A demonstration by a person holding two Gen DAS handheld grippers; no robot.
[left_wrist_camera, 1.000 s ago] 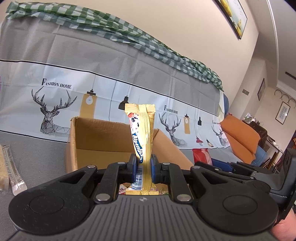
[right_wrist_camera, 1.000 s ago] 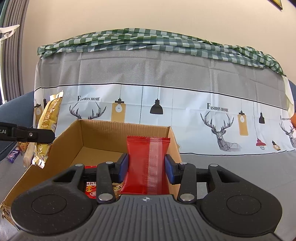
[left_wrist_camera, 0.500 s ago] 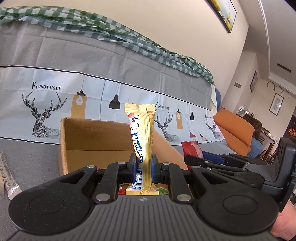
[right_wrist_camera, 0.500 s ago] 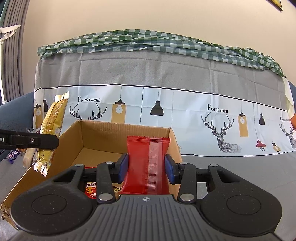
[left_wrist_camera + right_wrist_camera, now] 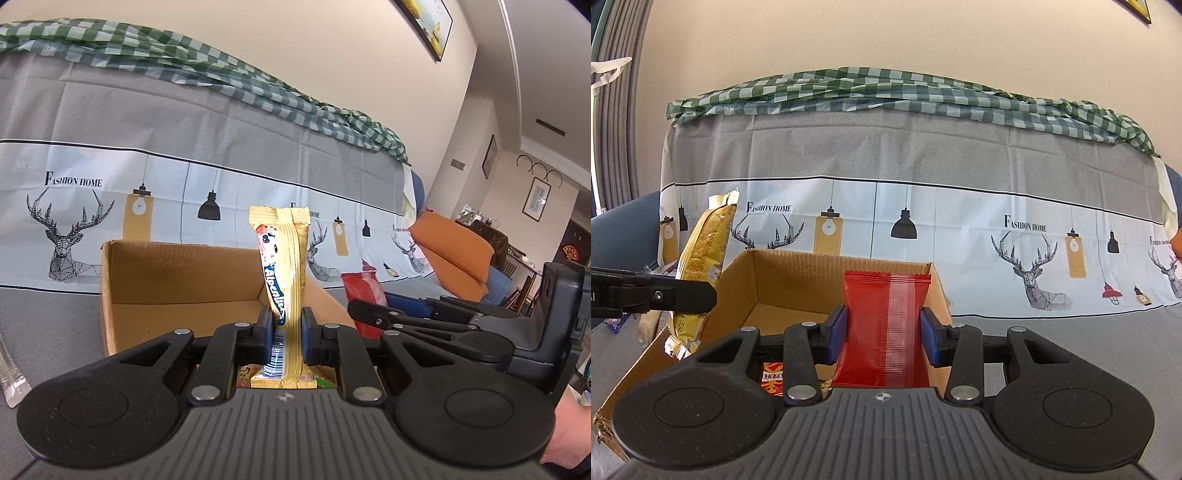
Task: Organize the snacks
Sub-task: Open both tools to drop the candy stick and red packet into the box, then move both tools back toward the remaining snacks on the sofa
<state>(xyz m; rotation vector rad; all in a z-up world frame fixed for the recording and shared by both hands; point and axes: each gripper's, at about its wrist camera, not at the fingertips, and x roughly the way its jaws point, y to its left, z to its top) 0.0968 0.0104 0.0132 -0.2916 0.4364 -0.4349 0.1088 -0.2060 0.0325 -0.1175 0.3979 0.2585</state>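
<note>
My left gripper [image 5: 283, 328] is shut on a yellow Alpenliebe candy packet [image 5: 282, 269], held upright over the open cardboard box [image 5: 177, 273]. My right gripper [image 5: 883, 334] is shut on a red snack packet [image 5: 886, 325], also upright above the same box [image 5: 798, 284]. In the left wrist view the right gripper [image 5: 373, 314] and its red packet [image 5: 364, 291] show at the box's right side. In the right wrist view the left gripper [image 5: 698, 295] and the yellow packet [image 5: 701, 258] are at the box's left edge. Several snacks lie on the box floor [image 5: 772, 376].
The box stands on a grey cloth [image 5: 1071, 332] in front of a sofa draped in a deer-print cover [image 5: 1034, 236]. A clear-wrapped snack [image 5: 9, 373] lies on the cloth at the far left. Orange cushions [image 5: 454, 254] are at the right.
The left gripper with the yellow packet has moved right, closer over the box and toward the right gripper. The right gripper has stayed almost still with the red packet.
</note>
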